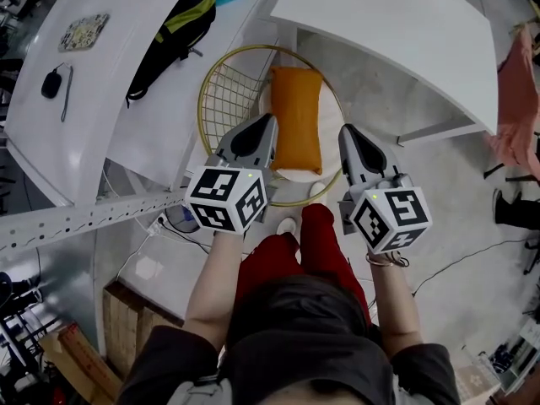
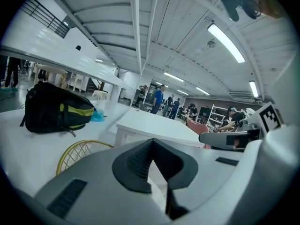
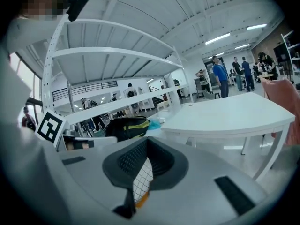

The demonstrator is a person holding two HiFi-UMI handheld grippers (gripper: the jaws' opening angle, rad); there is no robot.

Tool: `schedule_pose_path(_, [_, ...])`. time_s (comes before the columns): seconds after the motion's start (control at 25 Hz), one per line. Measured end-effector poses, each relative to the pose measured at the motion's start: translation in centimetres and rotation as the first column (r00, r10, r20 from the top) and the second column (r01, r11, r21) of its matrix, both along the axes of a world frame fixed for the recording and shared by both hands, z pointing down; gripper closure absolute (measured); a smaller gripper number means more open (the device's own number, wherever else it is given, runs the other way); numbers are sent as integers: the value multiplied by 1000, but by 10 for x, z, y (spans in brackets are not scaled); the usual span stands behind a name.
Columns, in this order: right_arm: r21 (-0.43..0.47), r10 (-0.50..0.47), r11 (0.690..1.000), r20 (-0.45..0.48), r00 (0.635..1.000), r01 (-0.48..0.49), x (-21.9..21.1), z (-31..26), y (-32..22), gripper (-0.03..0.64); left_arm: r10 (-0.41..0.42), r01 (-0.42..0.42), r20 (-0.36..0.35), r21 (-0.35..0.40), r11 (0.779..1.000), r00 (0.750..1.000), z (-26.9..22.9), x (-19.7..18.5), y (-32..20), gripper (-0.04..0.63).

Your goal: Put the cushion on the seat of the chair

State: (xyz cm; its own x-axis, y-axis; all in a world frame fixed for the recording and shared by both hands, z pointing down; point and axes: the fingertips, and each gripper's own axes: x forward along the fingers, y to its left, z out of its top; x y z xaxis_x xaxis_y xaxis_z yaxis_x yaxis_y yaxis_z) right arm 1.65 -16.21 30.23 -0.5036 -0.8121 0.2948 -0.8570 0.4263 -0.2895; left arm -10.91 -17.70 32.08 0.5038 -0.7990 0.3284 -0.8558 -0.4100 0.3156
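Already the orange cushion (image 1: 296,118) lies lengthwise on the seat of the gold wire chair (image 1: 221,78). You hold your left gripper (image 1: 270,120) beside its left edge and your right gripper (image 1: 344,130) to its right, each with jaws pressed together on nothing. A black backpack (image 1: 173,28) rests on the white table (image 1: 105,78) far left.

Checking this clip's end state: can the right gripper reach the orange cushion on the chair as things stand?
Probably yes. The cushion lies uncovered on the chair, the right gripper beside it with nothing between; its jaws are shut and would need opening.
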Motion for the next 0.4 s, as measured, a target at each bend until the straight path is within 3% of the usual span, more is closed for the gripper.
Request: schedule_pose_path(0.4, [67, 6, 998, 20, 1000, -7, -4, -32, 27, 600, 7, -7, -4, 85, 996, 1000, -36, -13, 32, 586])
